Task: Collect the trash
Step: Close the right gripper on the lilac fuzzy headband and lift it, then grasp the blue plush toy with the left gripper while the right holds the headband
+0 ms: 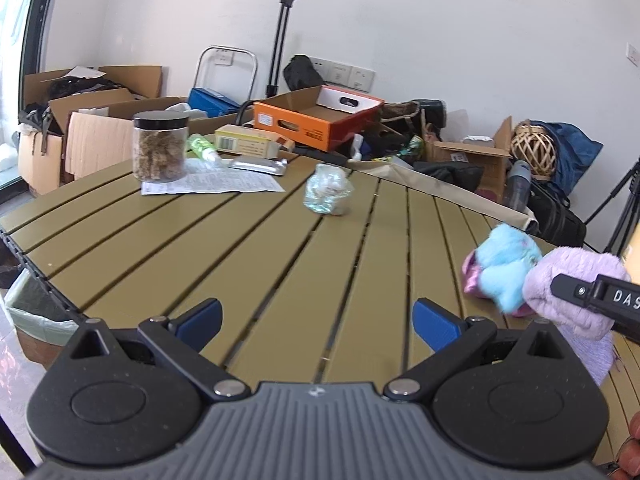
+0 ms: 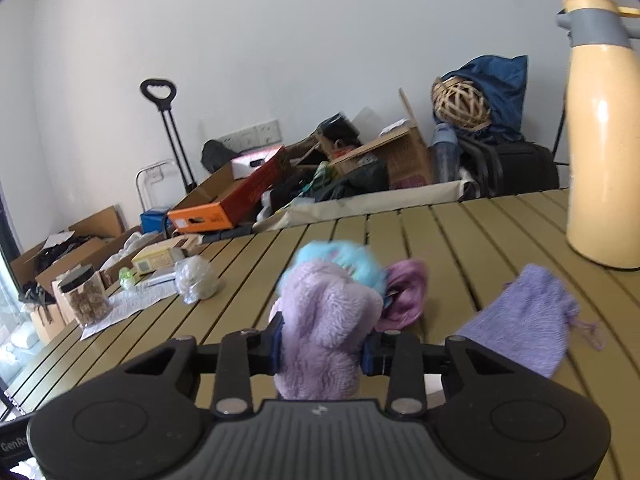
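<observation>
Pickup step underway: fuzzy lilac plush (image 2: 320, 320) pinched btwn right gripper (image 2: 322, 350) pads, low over slatted table (image 2: 460, 232). Left gripper (image 1: 318, 320) spread wide, nothing held. Next: carry to bin (image 1: 28, 312) at table's left edge, probably. Crumpled plastic wad (image 1: 328, 194) not yet collected, mid-table.

Both wrist views skim the slatted table (image 1: 280, 240), close.

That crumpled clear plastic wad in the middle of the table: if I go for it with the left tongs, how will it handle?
The crumpled plastic wad looks light and crushable: thin, wrinkled film, so it will likely collapse under the pads. It may skid on the smooth slatted table if nudged instead of gripped. The left tongs stand open and empty, probably wide enough to straddle it.
</observation>
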Demonstrator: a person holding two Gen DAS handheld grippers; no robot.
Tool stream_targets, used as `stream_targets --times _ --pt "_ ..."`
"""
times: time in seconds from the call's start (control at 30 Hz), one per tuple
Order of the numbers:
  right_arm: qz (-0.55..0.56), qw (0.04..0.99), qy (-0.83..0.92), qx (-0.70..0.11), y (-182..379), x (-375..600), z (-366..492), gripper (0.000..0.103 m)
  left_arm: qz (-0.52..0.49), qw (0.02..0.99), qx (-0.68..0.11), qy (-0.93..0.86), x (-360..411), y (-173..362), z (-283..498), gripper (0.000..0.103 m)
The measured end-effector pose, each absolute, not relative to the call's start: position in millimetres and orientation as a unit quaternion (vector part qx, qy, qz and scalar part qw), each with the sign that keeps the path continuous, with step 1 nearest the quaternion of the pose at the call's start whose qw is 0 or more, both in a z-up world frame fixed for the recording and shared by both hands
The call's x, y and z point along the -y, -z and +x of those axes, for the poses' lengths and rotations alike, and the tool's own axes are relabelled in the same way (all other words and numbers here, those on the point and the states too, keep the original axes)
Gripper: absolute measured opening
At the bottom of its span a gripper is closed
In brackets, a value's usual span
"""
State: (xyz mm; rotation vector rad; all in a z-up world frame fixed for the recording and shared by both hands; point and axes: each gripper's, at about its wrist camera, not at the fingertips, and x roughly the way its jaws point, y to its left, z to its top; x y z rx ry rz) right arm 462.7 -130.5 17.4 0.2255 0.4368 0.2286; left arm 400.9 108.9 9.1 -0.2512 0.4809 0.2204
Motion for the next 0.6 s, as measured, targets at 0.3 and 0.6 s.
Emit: stream_targets --times 0.3,0.6 --pt "0.163 0.966 -0.074 -0.186 -18.3 197.3 455.8 0.034 -0.102 0.962 -0.24 -0.083 -66.6 -7.2 411.2 0.103" --pt "0.18 0.967 -0.038 -0.175 -14.3 251.6 454.2 0.034 -0.058 0.966 -0.243 -0.068 -12.5 -4.1 434.2 0.103"
